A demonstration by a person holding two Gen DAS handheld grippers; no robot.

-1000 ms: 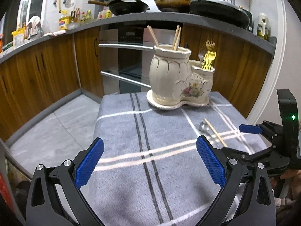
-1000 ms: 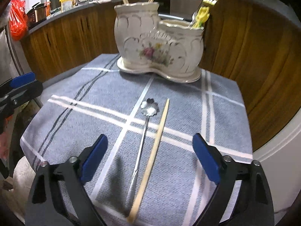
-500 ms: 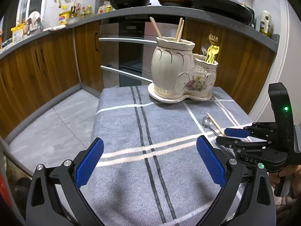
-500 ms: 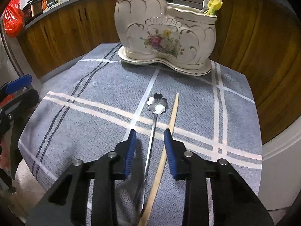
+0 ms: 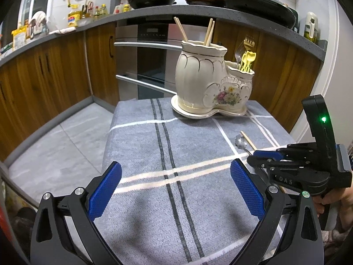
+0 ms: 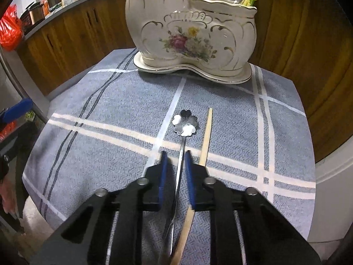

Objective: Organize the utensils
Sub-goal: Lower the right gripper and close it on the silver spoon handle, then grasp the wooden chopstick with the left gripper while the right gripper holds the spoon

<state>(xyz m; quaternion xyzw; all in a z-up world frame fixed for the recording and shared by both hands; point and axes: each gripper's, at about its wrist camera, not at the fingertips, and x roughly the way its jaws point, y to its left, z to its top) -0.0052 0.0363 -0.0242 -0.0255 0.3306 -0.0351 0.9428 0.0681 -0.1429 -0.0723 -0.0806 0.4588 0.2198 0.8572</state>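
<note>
Right gripper (image 6: 175, 165) narrowed astride spoon (image 6: 181, 154), bowl toward holder (image 6: 189, 28).

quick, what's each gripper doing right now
left gripper: open, holding nothing
right gripper: fingers closing around the spoon handle; chopstick lies outside

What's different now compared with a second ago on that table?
The right tongs came forward and down over the flower-headed spoon, and their jaws, wide a second ago, are closing around its handle; a gap still shows on each side. The chopstick lies just outside the right pad. Spoon, chopstick, ceramic holder and the open left tongs stayed as they were.
</note>
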